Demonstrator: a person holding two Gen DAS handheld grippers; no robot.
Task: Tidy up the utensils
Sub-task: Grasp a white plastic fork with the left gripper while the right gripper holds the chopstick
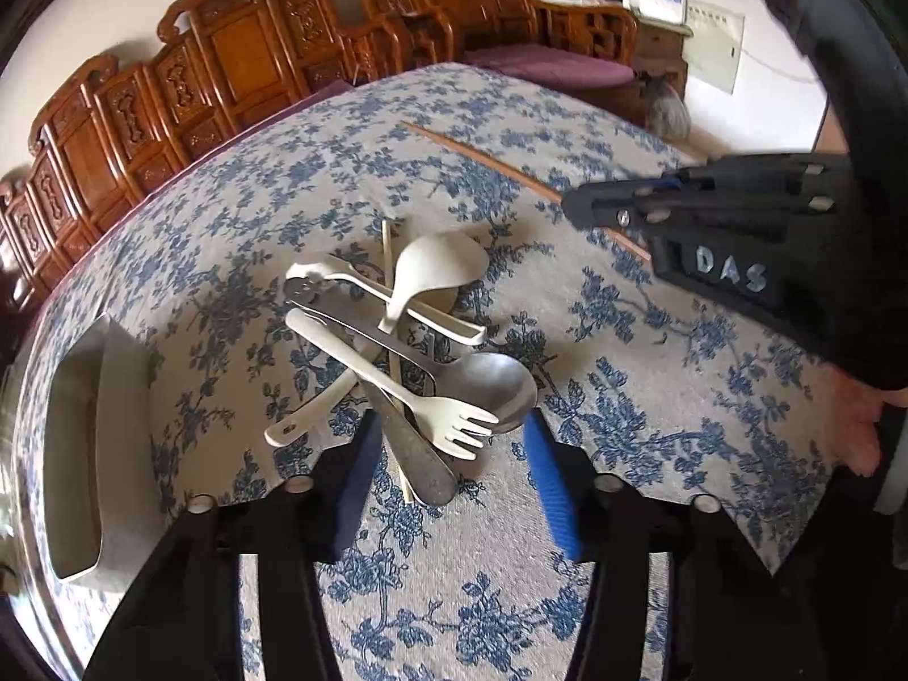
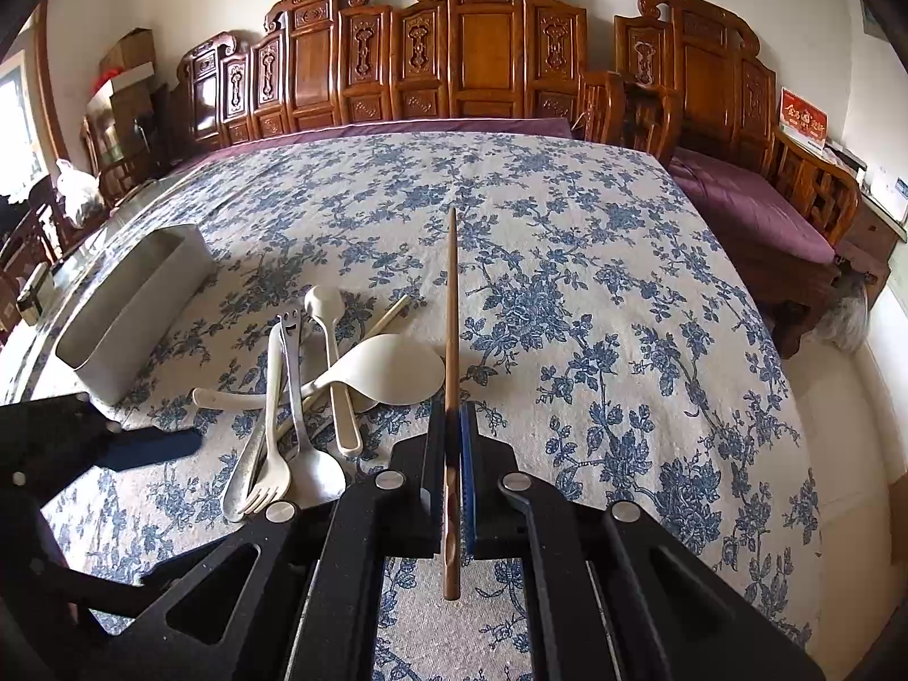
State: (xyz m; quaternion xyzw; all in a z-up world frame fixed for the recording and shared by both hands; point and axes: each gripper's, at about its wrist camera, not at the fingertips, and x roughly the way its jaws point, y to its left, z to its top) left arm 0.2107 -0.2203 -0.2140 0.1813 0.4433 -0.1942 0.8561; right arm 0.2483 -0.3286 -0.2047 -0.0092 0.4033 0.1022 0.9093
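Note:
A heap of utensils lies on the flowered tablecloth (image 1: 624, 397): a white fork (image 1: 397, 391), a metal spoon (image 1: 494, 391), a white rice paddle (image 1: 431, 272), a white spoon (image 2: 332, 363) and a pale chopstick (image 1: 387, 261). My left gripper (image 1: 454, 425) hangs open over the near end of the heap. The white fork's tines and a metal handle (image 1: 420, 459) lie between its blue pads, which do not press on them. My right gripper (image 2: 452, 414) is shut on a brown chopstick (image 2: 452, 306), held above the cloth and pointing away. It also shows in the left wrist view as the right gripper (image 1: 573, 204).
A grey oblong utensil box (image 1: 113, 425) stands left of the heap, its open top showing (image 2: 130, 306). Carved wooden benches (image 2: 488, 57) with purple cushions line the far side and right of the table. A person's hand (image 1: 857, 425) shows at the right edge.

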